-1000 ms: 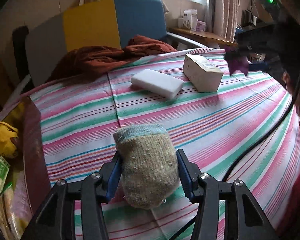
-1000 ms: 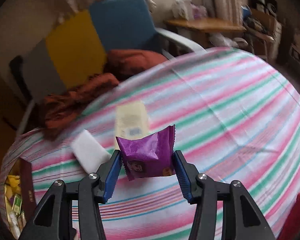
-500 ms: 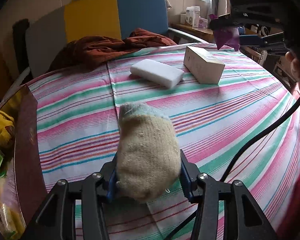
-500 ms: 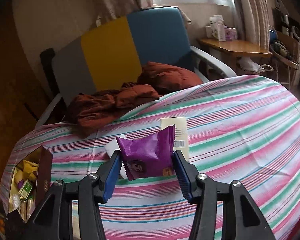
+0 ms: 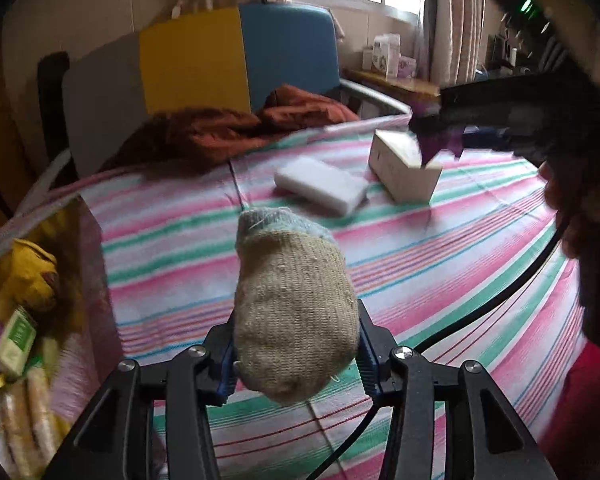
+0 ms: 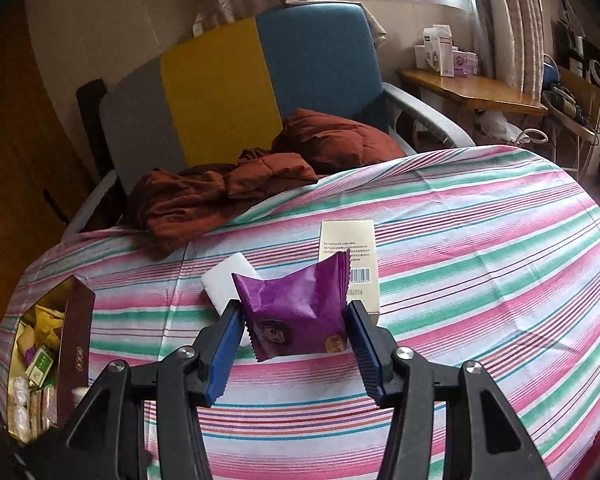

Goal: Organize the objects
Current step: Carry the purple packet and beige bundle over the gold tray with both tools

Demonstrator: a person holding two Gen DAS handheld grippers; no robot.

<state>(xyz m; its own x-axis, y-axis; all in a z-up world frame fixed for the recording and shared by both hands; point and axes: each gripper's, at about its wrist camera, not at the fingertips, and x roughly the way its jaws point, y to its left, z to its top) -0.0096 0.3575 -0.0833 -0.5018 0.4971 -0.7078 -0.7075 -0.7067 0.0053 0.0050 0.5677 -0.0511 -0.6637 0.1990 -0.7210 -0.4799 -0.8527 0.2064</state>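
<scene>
Both grippers loaded: left gripper (image 5: 296, 354) pinching a rolled knit sock (image 5: 292, 304), right gripper (image 6: 296, 334) pinching a purple snack packet (image 6: 296, 316).

Left jaws have just been closing and now squeeze the sock at its sides, so it stands up off the striped tablecloth (image 5: 440, 264). Each tool tilts forward and down over the bed. Ahead of both lie a white sponge (image 5: 320, 186) and a cream carton (image 5: 404, 170); the open box of sundries (image 6: 40, 356), off to the left, is probably the destination.
</scene>
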